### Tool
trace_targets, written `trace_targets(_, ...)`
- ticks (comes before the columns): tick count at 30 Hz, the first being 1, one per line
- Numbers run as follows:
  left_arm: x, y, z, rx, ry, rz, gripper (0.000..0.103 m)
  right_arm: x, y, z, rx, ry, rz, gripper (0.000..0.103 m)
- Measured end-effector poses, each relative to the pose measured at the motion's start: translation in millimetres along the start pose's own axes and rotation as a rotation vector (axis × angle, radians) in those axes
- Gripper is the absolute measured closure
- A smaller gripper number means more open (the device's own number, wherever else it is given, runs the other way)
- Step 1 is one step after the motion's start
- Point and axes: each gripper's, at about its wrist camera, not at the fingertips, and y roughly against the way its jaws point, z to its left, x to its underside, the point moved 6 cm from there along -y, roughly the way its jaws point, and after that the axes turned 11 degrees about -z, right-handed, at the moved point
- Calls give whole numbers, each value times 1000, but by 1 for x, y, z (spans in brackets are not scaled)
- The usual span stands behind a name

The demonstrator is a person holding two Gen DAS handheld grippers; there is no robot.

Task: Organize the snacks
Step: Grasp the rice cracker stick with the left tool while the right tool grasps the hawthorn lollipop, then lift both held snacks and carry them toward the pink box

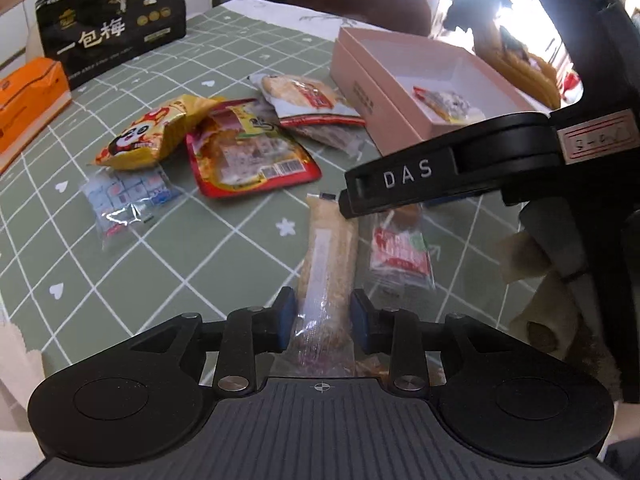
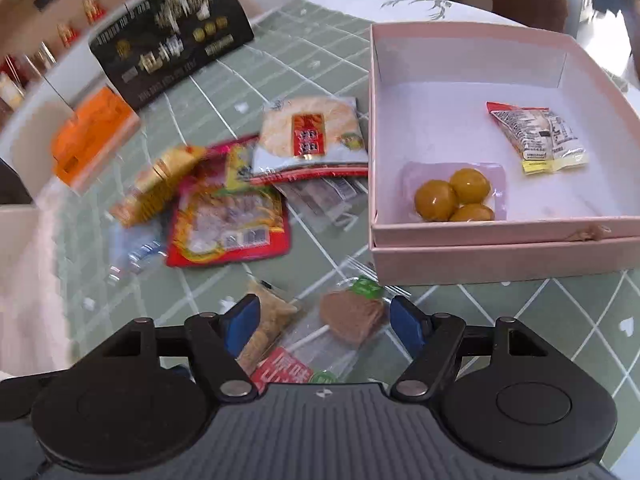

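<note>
A pink box (image 2: 496, 250) stands open on the green checked table; inside lie a pack of three yellow balls (image 2: 456, 194) and a small printed snack packet (image 2: 538, 136). My left gripper (image 1: 325, 322) has its blue pads on both sides of a long clear-wrapped cereal bar (image 1: 330, 256) that lies on the table; the jaws look closed against it. My right gripper (image 2: 324, 326) is open and empty, low over a clear packet with a brown lollipop (image 2: 352, 320); its body also crosses the left wrist view (image 1: 440, 168). The box also shows in the left wrist view (image 1: 384, 92).
Loose snacks lie mid-table: a rice cracker pack (image 2: 310, 136), a red packet (image 2: 228, 220), a yellow panda bag (image 1: 148, 136), a clear blue-white pack (image 1: 124, 200). A black bag (image 1: 112, 20) and orange box (image 1: 28, 100) stand at the far left.
</note>
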Motion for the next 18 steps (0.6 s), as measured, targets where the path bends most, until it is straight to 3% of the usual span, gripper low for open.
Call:
trace_targets(2, 2, -2, -2, -1, 3, 12, 67, 3, 6, 0, 2, 42, -12, 40)
trace_targets(3, 3, -3, -3, 5, 10, 21, 67, 5, 10, -4, 22, 70, -18, 49)
trace_targets(4, 5, -5, -4, 6, 13, 27, 67, 10, 12, -8, 49, 103, -10, 64)
trace_targets(11, 6, -8, -12, 0, 23, 27, 67, 34, 40, -46, 75, 173, -4, 64)
trace_targets(18, 17, -2, -40, 31, 68, 28, 67, 48, 58, -68, 42, 182, -7, 60)
